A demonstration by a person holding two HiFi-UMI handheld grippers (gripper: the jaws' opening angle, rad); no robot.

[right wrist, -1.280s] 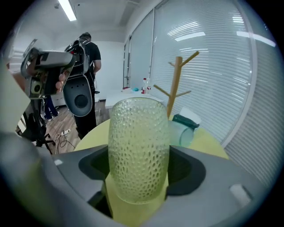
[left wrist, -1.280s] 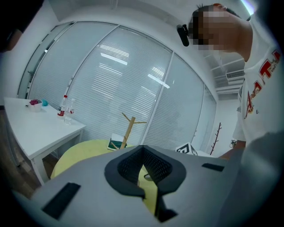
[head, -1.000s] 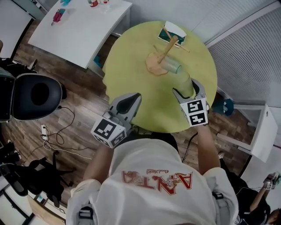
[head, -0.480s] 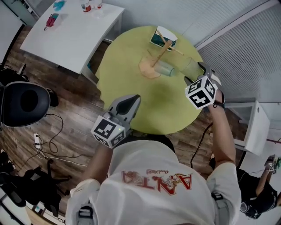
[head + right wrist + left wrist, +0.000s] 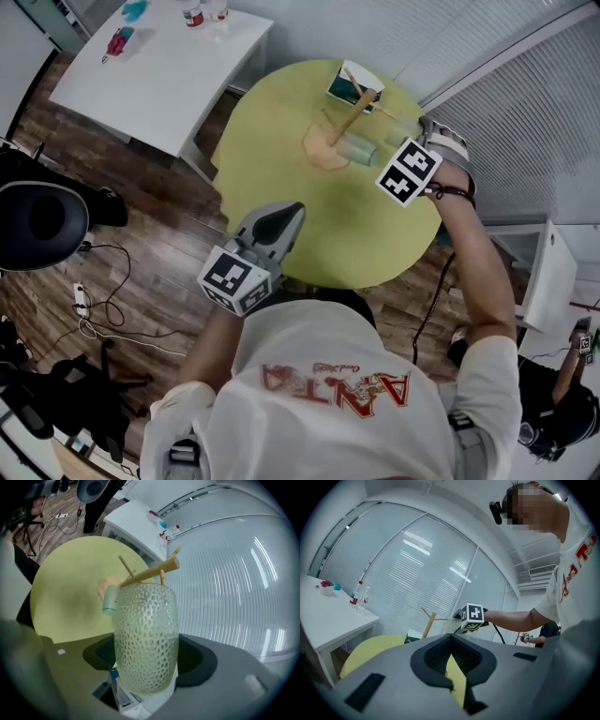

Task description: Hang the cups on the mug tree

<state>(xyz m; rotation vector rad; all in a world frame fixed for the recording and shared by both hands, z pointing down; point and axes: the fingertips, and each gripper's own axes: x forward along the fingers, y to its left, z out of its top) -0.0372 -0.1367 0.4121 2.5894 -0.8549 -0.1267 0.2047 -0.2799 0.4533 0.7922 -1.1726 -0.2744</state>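
A wooden mug tree (image 5: 349, 120) stands on the far side of the round yellow table (image 5: 281, 141), its pole leaning. A pale green cup (image 5: 357, 148) rests against it near the base; whether it hangs on a peg I cannot tell. My right gripper (image 5: 412, 141) is shut on a clear dimpled glass cup (image 5: 146, 639), held just right of the tree (image 5: 150, 573) and tilted downward. That glass (image 5: 399, 131) looks faint in the head view. My left gripper (image 5: 286, 214) hovers over the table's near edge, jaws together and nothing between them (image 5: 451, 660).
A teal and white box (image 5: 354, 82) sits behind the tree at the table's far rim. A white table (image 5: 159, 66) with bottles stands at the upper left, a black chair (image 5: 42, 220) at the left. Cables lie on the wooden floor; a white shelf (image 5: 548, 272) is at the right.
My right gripper has carried the glass cup up from the table's near right part toward the mug tree, rolling as it went. The left gripper has stayed put.
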